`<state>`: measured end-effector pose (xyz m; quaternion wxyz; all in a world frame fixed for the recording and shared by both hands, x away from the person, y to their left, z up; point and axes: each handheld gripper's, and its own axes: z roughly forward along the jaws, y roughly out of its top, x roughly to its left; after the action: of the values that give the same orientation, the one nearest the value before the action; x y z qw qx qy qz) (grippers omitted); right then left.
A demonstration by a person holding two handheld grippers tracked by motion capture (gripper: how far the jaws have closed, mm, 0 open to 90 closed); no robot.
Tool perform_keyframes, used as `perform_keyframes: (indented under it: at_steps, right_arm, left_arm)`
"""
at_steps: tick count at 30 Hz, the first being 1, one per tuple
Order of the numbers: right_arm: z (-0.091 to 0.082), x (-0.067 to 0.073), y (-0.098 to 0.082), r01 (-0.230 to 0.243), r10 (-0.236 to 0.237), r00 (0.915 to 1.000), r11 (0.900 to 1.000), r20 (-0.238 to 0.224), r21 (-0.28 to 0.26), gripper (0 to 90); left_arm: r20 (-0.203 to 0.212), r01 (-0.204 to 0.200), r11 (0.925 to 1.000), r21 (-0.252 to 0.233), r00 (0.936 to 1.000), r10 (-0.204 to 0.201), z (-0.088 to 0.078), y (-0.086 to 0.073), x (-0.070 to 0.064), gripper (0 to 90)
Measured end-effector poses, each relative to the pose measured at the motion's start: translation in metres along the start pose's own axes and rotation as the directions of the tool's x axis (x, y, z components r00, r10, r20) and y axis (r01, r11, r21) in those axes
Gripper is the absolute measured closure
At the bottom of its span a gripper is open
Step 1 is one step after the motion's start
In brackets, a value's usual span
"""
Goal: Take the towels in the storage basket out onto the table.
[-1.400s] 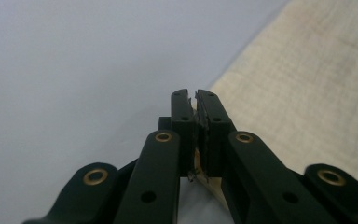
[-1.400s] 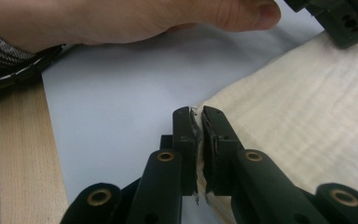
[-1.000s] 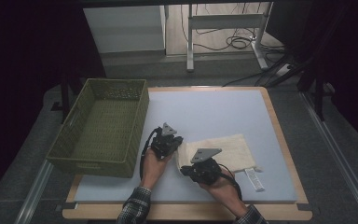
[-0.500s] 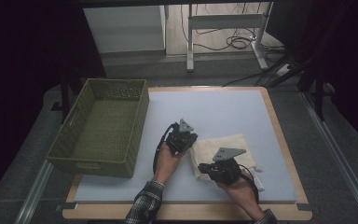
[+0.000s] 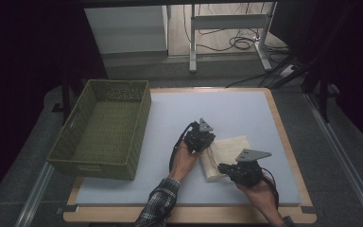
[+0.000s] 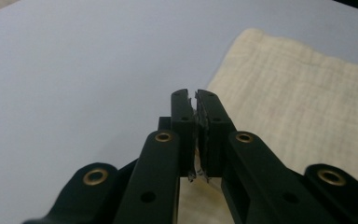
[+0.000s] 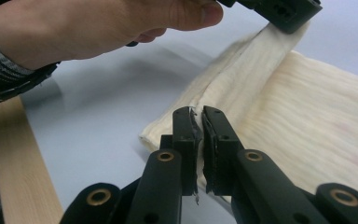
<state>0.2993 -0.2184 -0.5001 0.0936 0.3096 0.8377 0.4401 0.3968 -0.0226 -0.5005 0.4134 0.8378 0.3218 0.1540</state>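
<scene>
Folding the cream, loosely woven cotton cloth (image 5: 227, 156) lying on the pale blue table (image 5: 217, 113): left edge now carried rightward over itself, halving the width. Left gripper (image 5: 203, 140) and right gripper (image 5: 223, 168) both pinching that soft, ribbed edge. Olive woven basket (image 5: 101, 130) waiting left, well apart.

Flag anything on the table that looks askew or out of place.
The cream cloth is half folded: its left edge is lifted into a raised fold, pinched in the shut left gripper and the shut right gripper. The green basket sits squarely at the table's left. Nothing looks spilled or damaged.
</scene>
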Motion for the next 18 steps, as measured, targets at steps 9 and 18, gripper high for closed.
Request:
perform_keyframes:
  at_steps: [9, 18]
  right_arm:
    - [-0.023, -0.022, -0.013, -0.043, 0.044, 0.9971, 0.999, 0.062, -0.010, 84.2]
    - [-0.037, -0.037, -0.022, -0.067, 0.069, 0.9919, 0.998, 0.107, -0.019, 84.2]
  left_arm:
    - [0.034, -0.042, 0.9991, 0.000, 0.9985, 0.042, 0.024, 0.020, -0.012, 86.3]
    - [0.062, -0.054, 0.9984, -0.018, 0.9966, 0.055, 0.044, 0.037, -0.021, 86.2]
